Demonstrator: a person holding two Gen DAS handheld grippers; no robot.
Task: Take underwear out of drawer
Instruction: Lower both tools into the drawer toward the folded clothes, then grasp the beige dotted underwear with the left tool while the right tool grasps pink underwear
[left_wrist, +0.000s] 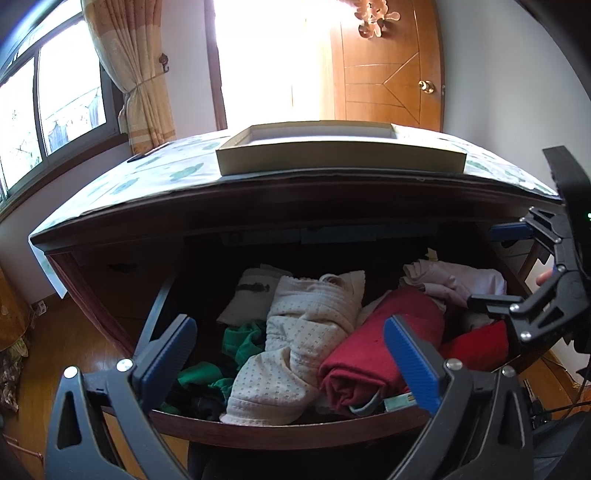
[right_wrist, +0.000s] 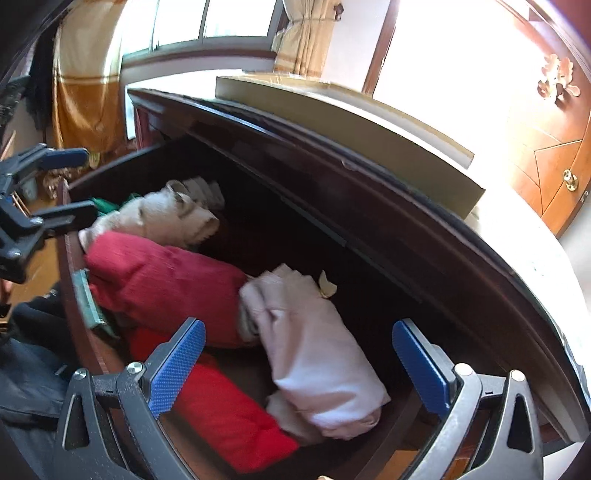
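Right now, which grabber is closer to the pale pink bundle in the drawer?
The right gripper. It hangs open just above the pink bundle at the drawer's right end. The left gripper is open over the cream dotted clothes, farther left.

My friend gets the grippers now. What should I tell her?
Left hand-held gripper: open, empty, over the front of the drawer.
Right hand-held gripper: open, empty, over the pink roll.
Drawer is open. Inside: white dotted garment, dark red roll, green cloth.
Done: drawer opened. Left: grip the underwear and lift it out; nothing is gripped yet.
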